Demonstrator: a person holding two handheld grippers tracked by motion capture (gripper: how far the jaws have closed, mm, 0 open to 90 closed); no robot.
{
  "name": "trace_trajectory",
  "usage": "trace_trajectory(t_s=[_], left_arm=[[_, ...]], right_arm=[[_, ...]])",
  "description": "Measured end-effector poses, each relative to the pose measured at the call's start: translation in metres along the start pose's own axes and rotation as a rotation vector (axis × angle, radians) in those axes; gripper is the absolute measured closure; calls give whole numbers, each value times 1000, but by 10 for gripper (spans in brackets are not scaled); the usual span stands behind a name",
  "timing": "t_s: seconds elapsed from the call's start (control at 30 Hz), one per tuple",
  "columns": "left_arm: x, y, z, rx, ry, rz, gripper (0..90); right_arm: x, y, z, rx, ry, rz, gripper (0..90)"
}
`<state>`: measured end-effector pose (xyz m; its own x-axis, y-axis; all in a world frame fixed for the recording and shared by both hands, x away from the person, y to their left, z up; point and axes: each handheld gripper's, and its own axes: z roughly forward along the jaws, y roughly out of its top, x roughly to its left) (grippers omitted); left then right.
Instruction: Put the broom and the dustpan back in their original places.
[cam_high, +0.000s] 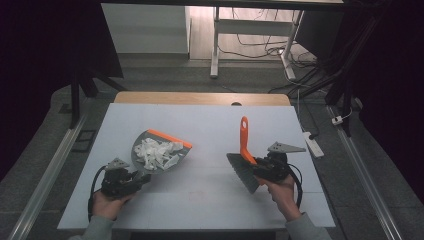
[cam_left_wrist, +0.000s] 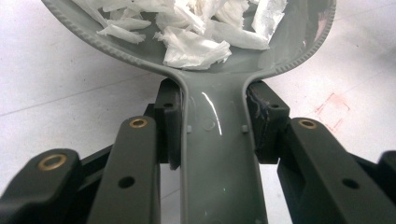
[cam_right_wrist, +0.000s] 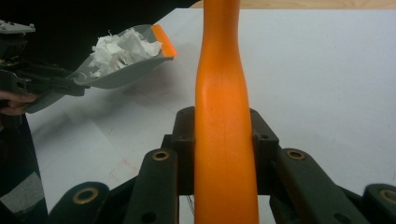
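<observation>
Dustpan (cam_high: 161, 151) handle is clamped by left gripper (cam_high: 131, 178), raised near-left, paper (cam_high: 156, 151) inside; brush (cam_high: 244, 150) handle is clamped by right gripper (cam_high: 260, 167), handle pointing far.

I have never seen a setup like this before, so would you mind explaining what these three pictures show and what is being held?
There is no robot here: a person holds a hand-operated gripper in each hand at a white table. The high view looks down from above the person. The other two pictures come from small cameras riding on each gripper, looking along its black jaws. The left gripper is shut on the handle of a grey dustpan with an orange lip, which holds torn white paper scraps. In the right gripper view the pan looks lifted off the table. The right gripper is shut on the orange handle of a hand brush, whose grey bristles point toward the person.
</observation>
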<state>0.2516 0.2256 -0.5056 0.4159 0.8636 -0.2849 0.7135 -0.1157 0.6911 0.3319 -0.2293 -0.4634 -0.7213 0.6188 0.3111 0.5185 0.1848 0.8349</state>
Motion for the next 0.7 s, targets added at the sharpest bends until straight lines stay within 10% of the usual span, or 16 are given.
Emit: trace_trajectory(t_s=[0.7], left_arm=[[-6, -9, 11, -8, 96, -116, 613]], right_arm=[[-2, -10, 5, 35, 24, 67, 697]])
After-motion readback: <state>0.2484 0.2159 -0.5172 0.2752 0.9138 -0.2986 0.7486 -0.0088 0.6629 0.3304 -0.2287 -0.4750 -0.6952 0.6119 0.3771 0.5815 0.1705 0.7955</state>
